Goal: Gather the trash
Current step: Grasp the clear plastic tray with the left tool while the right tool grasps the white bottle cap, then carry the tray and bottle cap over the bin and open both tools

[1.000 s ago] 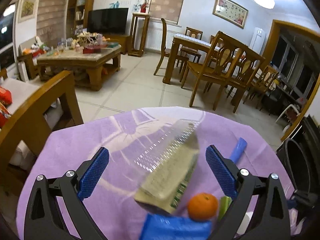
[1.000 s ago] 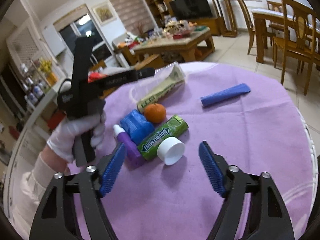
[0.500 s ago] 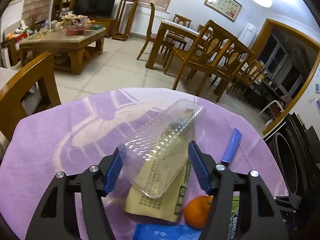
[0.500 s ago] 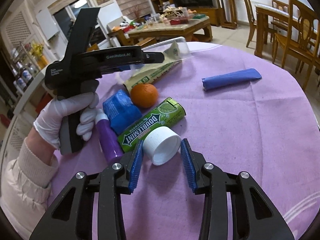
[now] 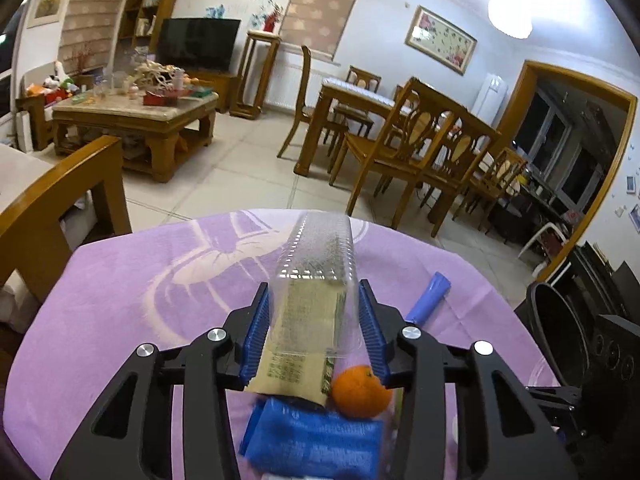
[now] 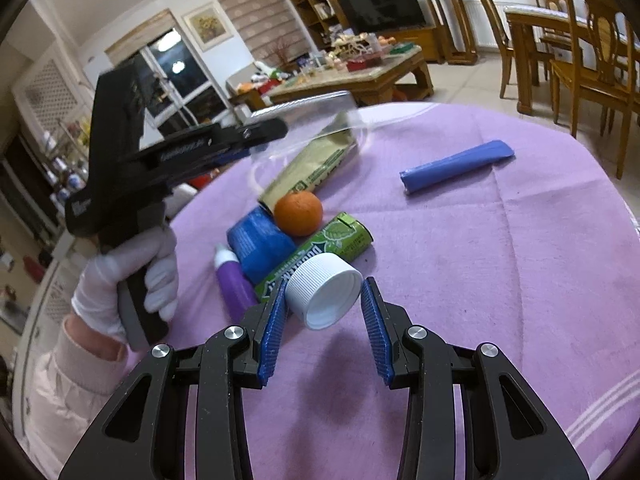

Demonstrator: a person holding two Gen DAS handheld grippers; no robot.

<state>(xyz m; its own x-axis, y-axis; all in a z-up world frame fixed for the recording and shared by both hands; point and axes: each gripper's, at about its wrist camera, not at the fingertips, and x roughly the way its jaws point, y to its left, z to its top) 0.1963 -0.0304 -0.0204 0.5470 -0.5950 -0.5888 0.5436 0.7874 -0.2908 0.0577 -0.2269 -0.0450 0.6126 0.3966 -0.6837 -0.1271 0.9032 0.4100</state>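
Note:
On the purple tablecloth (image 6: 480, 280) lies a heap of litter. My left gripper (image 5: 313, 292) is closing, and its blue pads press both sides of a clear plastic container (image 5: 320, 256), which is raised above a beige-green packet (image 5: 296, 344). The right wrist view shows that container (image 6: 320, 116) tilted up off the cloth. My right gripper (image 6: 325, 286) is shut on a white screw cap (image 6: 320, 292), which is tipped on edge. Around it lie an orange (image 6: 298, 208), a blue packet (image 6: 258, 240), a green gum pack (image 6: 344, 240) and a purple bottle (image 6: 234, 284).
A rolled blue wrapper (image 6: 456, 166) lies alone toward the far right of the cloth. A gloved hand (image 6: 120, 288) holds the left tool. A wooden chair back (image 5: 60, 200) stands left of the table, a dark round bin (image 5: 552, 340) at its right edge.
The left jaws narrowed from wide open onto the clear container and raised it off the packet. The right jaws closed around the white cap, which now tilts up.

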